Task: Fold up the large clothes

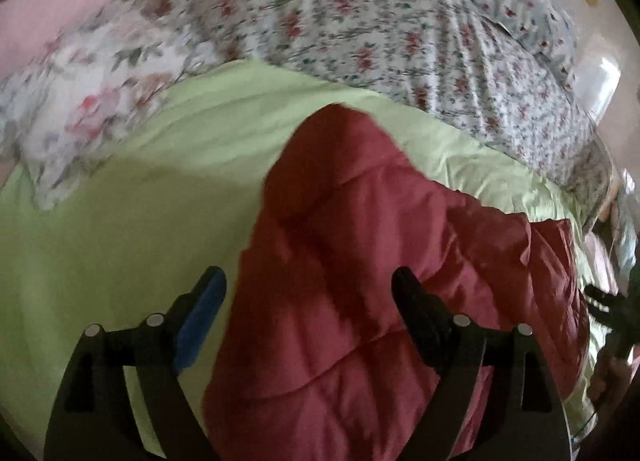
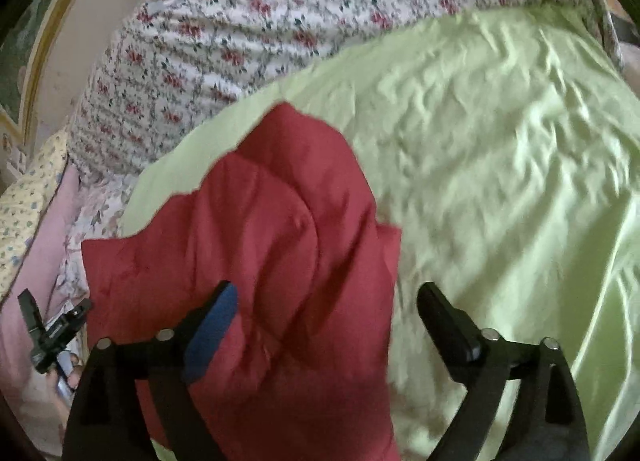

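Floral bedding (image 1: 360, 21) and a pale green sheet (image 1: 120, 221) form the work surface; on the sheet lies the quilted red garment (image 1: 360, 261), folded into a thick pad. Left gripper (image 1: 308, 293) and right gripper (image 2: 326, 309) both hover above it with jaws spread wide, grasping nothing. Padded, soft and light, with a sheen suggesting slippery fabric — best pinched deep at a hem corner or stitched seam, not the puffy middle.

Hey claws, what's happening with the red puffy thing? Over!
Left claw open, right claw open, holding nothing. Red quilted garment lying loose on green sheet. Nothing in the way.
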The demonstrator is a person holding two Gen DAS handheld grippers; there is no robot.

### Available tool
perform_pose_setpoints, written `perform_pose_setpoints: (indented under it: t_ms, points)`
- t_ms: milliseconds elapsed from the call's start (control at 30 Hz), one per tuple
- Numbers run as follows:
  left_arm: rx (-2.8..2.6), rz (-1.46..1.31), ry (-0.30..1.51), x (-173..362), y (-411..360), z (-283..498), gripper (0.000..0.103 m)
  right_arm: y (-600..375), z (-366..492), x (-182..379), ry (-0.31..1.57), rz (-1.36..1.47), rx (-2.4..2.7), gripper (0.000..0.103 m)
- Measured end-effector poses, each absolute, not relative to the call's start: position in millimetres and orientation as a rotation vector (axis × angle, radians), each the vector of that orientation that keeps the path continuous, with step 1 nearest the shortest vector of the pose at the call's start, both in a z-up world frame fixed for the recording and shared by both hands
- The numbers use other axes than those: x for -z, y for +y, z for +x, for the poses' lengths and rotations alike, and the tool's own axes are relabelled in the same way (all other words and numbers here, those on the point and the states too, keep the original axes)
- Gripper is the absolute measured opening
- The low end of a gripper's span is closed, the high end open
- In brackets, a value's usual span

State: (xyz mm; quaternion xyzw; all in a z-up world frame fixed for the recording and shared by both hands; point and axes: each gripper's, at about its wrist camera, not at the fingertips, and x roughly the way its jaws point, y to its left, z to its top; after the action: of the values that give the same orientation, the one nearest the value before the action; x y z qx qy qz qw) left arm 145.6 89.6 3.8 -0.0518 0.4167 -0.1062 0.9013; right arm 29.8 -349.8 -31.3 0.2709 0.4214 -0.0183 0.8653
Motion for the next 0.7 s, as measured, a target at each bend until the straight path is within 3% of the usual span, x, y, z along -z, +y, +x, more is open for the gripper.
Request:
perform_pose_setpoints:
  t_ms: [333,400,433,467,500,533,567,600,667,700]
  points:
    - [0.203,-0.012,0.921,12,59,169,0.085,-330,67,33,0.914,0.517,0.045,0.100]
    - [0.218,-0.015,0.924,14,58,172,0.074,-329,70,33,0.916,0.507,0.047,0.100]
    - [0.231,-0.019,0.932,15,57,174,0.051,-327,72,32,0.915,0.495,0.051,0.100]
    - [0.239,-0.023,0.943,17,57,175,0.037,-325,74,32,0.914,0.483,0.056,0.100]
    - [0.248,-0.029,0.948,18,58,176,0.032,-322,75,31,0.913,0.458,0.074,0.098]
    - [0.257,-0.036,0.944,17,59,176,0.022,-319,77,31,0.914,0.431,0.090,0.092]
    - [0.265,-0.041,0.938,15,60,175,0.017,-317,78,32,0.918,0.414,0.096,0.072]
    - [0.269,-0.045,0.931,13,60,174,0.016,-315,79,32,0.925,0.400,0.100,0.061]
    - [0.277,-0.061,0.910,7,62,173,0.013,-316,78,30,0.910,0.389,0.111,0.028]
    - [0.278,-0.072,0.902,4,63,173,0.012,-317,77,27,0.894,0.385,0.113,0.024]
